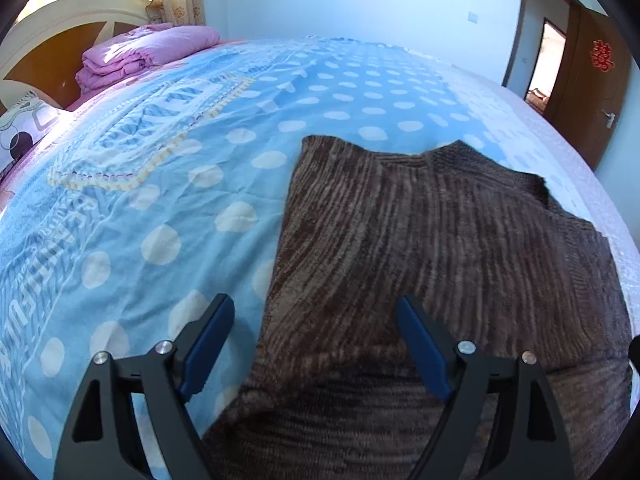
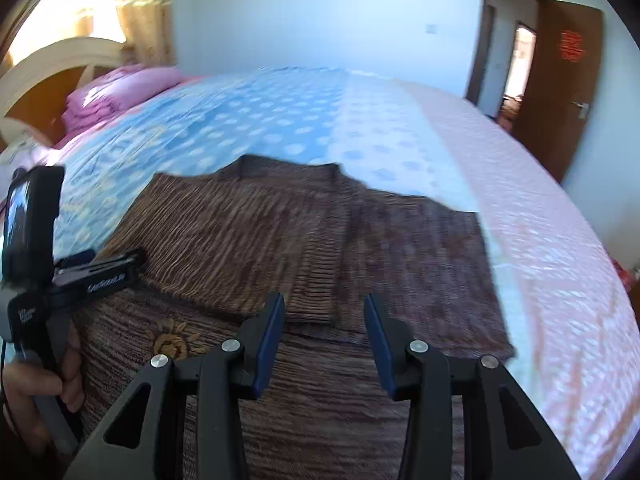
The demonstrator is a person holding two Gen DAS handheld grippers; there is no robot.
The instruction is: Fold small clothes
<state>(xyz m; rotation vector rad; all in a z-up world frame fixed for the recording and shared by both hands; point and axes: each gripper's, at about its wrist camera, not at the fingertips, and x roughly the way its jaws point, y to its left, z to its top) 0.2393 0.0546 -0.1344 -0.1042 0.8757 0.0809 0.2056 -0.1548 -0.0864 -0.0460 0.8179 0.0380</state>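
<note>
My left gripper [image 1: 316,316] and right gripper [image 2: 324,312], jaws released, hover over the brown sweater [image 1: 420,240]; bedsheet [image 1: 120,208] lettering at nine o'clock reads "BEAUTIFUL".

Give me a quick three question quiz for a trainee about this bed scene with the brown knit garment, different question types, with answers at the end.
1. True or false: the left hand-held gripper has its jaws clamped on the brown knit garment.
2. Multiple choice: the folded pink quilt lies (A) by the headboard, (B) on the garment, (C) in the doorway.
3. Fill in: the bedsheet under the garment is blue with pale ____.

Key: 1 false, the jaws stand open above it; 2 A; 3 dots.
</note>
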